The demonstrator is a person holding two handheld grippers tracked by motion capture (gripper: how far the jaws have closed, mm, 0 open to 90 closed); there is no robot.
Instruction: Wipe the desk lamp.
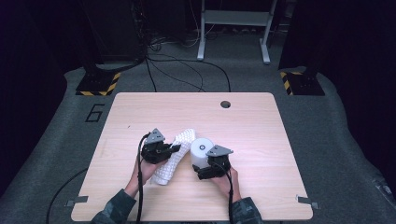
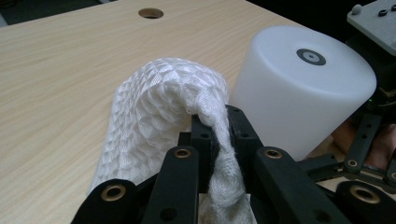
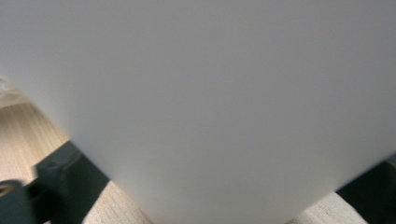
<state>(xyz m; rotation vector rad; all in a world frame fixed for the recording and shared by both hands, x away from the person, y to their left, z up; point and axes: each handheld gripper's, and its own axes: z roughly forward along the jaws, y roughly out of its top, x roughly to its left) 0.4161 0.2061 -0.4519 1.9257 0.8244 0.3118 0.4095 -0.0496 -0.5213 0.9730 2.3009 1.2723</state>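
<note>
A white waffle-weave cloth lies crumpled on the wooden table, left of centre. My left gripper is shut on a raised fold of it. In the left gripper view, the cloth arches up out of the jaws of the left gripper. A white cylinder with a dark round mark on top stands upright just right of the cloth. My right gripper holds it from the near side. In the right gripper view, the cylinder sits between both jaws. The cylinder almost touches the cloth.
A round cable hole sits near the table's far edge. On the floor beyond are cables, a white frame and two stand bases with yellow-black stripes. My forearms come in over the table's near edge.
</note>
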